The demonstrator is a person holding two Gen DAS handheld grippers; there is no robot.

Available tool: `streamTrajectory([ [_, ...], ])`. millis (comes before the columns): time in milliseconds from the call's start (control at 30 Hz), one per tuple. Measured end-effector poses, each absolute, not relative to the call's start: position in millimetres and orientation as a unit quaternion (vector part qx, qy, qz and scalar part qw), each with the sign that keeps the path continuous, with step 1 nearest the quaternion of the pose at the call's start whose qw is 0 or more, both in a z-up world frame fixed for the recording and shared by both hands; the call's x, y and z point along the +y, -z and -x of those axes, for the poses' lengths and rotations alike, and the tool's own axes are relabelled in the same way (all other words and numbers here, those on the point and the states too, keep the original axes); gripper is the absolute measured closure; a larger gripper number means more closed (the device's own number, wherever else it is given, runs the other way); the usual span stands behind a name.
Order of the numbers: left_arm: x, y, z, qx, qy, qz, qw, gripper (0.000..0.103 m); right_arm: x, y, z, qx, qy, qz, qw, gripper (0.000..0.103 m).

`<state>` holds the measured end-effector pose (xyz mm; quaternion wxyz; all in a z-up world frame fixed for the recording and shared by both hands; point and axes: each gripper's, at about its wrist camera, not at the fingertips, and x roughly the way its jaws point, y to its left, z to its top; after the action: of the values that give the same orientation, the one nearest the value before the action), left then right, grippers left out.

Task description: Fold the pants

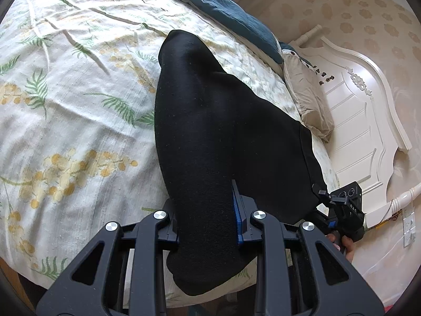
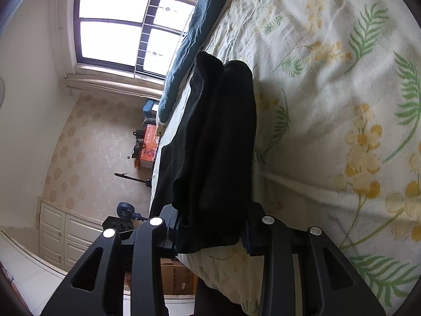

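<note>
Fabric fills both sets of jaws. The left gripper is clamped on the near end of the black pants, whose cloth passes between the fingers and hangs below them, hiding the left fingertip; only the blue pad of the right one shows. The right gripper likewise grips a bunched edge of the pants, and its fingertips are mostly buried under the folds (a sliver of blue pad peeks out on one side).

From the left wrist, the pants run away from the gripper across the bed, narrowing to a rounded far end, with a wider portion spreading toward the right gripper, seen at the garment's right corner with part of a hand below it. How many layers lie stacked is hard to tell, the black cloth swallowing all detail.

The pants rest on a floral bedsheet printed with green fronds and yellow blossoms. A dark blue quilt lies along the far edge, a beige pillow beside a white carved headboard. The right wrist view shows a bright window, patterned wallpaper, white cabinets, and a cardboard box under the bed edge, partly cut off.
</note>
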<state>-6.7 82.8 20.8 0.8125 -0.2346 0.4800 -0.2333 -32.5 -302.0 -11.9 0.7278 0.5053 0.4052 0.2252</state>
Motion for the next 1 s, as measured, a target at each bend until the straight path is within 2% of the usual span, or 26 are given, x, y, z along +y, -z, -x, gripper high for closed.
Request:
streamTrajectory([
  [1000,86,-13,10,0.477,0.237,0.243,0.810,0.075,-309,29,36,0.403,-0.230,-0.516,0.720,0.068],
])
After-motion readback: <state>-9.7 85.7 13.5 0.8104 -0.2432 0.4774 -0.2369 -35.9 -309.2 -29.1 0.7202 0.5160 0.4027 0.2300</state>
